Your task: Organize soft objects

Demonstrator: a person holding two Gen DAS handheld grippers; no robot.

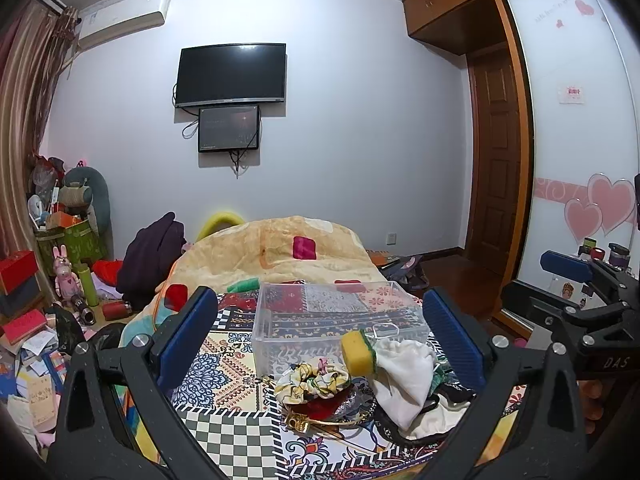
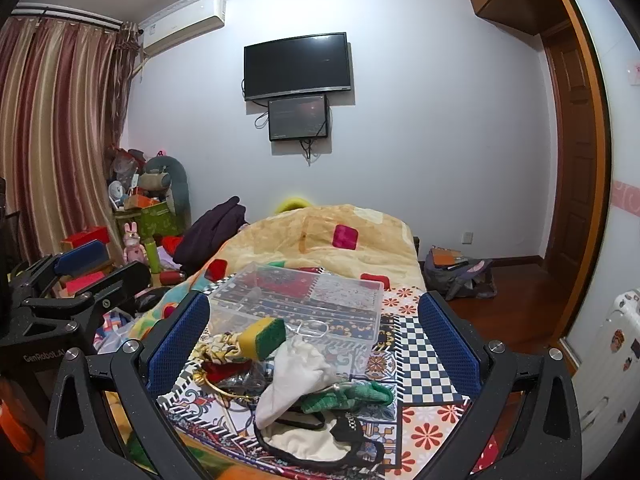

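A pile of soft things lies on a patterned cloth on the bed: a yellow and green sponge, a white cloth, a floral scrunchie and a green knit piece. A clear plastic box stands empty just behind the pile. My left gripper is open, above and in front of the pile. My right gripper is open, also over the pile. Each gripper shows at the edge of the other's view.
A beige quilt covers the far bed. Clutter, boxes and toys fill the floor at left. A bag lies on the wooden floor at right. A wardrobe stands at right.
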